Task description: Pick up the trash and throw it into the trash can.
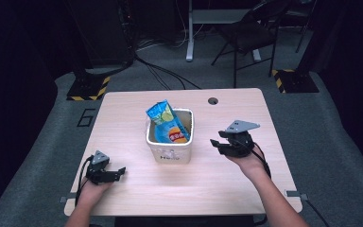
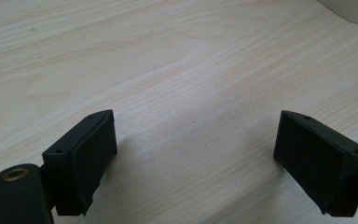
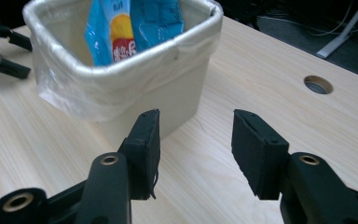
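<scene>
Pale wooden counter carries a lined bin holding light, crushable, slippery snack bags; both claws, left claw and right claw, flank the bin with jaws apart and nothing between them, so a crimped top edge looks the safest hold.

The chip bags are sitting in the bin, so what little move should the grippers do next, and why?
Probably draw the right gripper back from the bin. Its jaws are open and empty, and both chip bags already stand inside, so nothing seems left to grab.

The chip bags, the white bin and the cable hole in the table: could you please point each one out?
chip bags [image 1: 166, 124], high view, on the blue packet front.
white bin [image 3: 168, 88], right gripper view, on its side wall.
cable hole [image 1: 212, 100], high view, on its centre.
</scene>
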{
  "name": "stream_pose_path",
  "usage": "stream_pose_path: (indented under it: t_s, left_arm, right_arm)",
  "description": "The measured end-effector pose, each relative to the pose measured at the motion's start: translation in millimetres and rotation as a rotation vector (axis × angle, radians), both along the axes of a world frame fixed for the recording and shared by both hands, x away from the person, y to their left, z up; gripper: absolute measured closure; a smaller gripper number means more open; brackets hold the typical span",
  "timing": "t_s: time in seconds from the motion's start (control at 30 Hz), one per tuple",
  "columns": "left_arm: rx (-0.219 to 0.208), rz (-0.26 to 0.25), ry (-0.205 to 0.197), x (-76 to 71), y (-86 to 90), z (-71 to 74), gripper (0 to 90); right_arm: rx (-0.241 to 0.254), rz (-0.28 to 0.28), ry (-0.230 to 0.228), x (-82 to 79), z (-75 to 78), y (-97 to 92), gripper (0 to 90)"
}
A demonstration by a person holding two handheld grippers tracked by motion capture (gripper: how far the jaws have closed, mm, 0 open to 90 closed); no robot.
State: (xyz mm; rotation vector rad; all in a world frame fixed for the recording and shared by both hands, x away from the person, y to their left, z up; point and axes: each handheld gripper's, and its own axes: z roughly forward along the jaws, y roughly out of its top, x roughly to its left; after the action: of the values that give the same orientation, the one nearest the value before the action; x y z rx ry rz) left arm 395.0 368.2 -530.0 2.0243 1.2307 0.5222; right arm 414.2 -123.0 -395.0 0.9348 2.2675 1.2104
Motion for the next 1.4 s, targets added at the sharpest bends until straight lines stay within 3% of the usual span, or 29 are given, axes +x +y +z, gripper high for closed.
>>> stream_pose_path:
  t_s: [0.27, 0.43, 1.0, 1.4]
  left_arm:
    - [0.002, 0.001, 0.002, -0.4, 0.0, 0.2, 12.5]
    - [0.0, 0.004, -0.002, -1.8, -0.3, -0.1, 12.5]
    - [0.0, 0.004, -0.002, -2.6, -0.1, 0.0, 12.6]
    - [0.001, 0.003, -0.001, -1.7, -0.4, 0.0, 12.5]
  right_arm:
    - [-0.054, -0.046, -0.017, -12.1, -9.3, -20.4, 51.2]
    - [-0.037, -0.096, -0.001, -18.4, -19.3, -37.5, 51.3]
    - [-0.046, -0.157, 0.013, -21.9, -44.0, -56.8, 51.1]
    - [-0.04, -0.228, 0.074, -27.2, -75.5, -80.8, 50.3]
